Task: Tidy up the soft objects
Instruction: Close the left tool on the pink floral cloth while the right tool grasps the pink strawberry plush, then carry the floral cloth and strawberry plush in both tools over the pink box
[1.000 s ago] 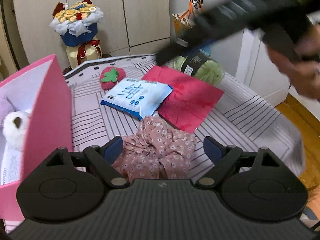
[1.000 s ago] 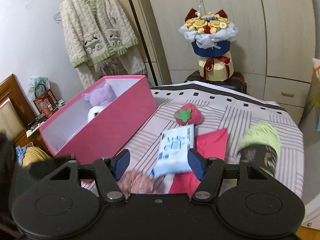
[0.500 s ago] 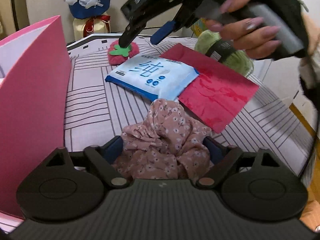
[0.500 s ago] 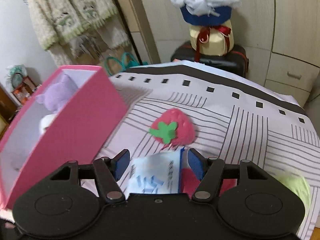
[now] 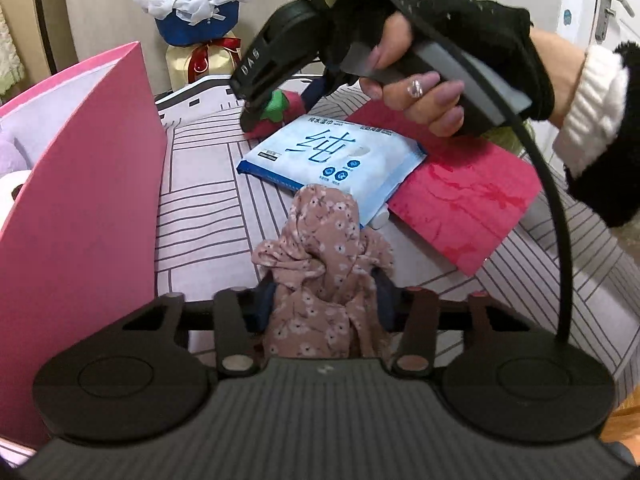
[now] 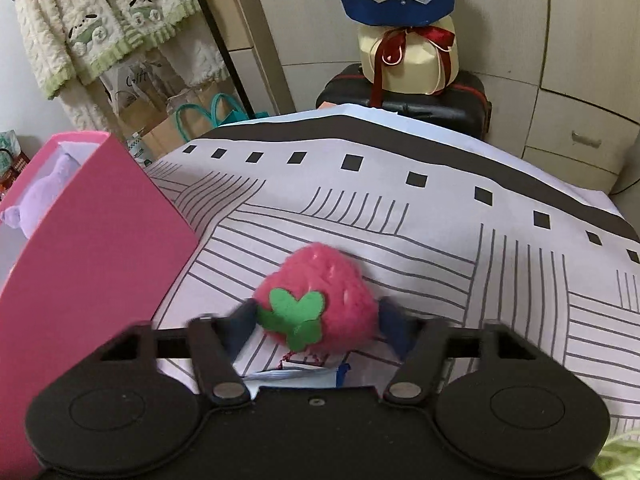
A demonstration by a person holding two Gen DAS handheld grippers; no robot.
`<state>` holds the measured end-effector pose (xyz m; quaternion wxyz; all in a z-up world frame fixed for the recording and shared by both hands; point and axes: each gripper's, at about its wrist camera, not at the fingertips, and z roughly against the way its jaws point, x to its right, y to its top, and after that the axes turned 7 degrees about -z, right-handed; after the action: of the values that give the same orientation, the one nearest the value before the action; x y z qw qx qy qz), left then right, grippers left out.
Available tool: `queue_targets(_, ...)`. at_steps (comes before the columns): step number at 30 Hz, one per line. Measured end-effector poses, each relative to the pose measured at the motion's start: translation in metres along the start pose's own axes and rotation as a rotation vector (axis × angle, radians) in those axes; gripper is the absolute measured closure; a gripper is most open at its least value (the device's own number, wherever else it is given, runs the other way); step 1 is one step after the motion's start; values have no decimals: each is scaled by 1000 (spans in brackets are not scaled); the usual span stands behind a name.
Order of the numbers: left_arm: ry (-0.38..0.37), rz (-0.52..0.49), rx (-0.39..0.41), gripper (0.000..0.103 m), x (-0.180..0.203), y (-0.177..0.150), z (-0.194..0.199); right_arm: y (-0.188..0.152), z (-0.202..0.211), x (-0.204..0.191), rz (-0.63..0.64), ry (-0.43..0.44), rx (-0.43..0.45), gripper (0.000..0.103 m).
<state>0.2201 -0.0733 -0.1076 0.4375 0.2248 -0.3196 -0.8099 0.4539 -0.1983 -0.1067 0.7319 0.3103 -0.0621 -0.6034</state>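
Left tongs [image 5: 324,300] have just clenched the floral cloth [image 5: 324,256]; right tongs [image 6: 316,316] squeeze the plush strawberry [image 6: 320,296].

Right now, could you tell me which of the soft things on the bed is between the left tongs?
The pink floral cloth, bunched up between the left tongs, whose jaws have just been closing. The plush strawberry sits between the right tongs instead.
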Motion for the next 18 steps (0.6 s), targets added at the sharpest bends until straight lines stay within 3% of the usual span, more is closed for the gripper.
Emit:
queue_targets(5, 18, 40, -6, 77, -3, 2, 0, -6, 15, -7, 38, -6, 45, 51)
queue_targets(13, 37, 70, 12, 82, -3, 0, 8, -22, 74, -20, 72, 33, 193, 51)
queue_targets(18, 46, 84, 38, 82, -2, -1, 23, -36, 101, -30, 82, 55, 221, 50)
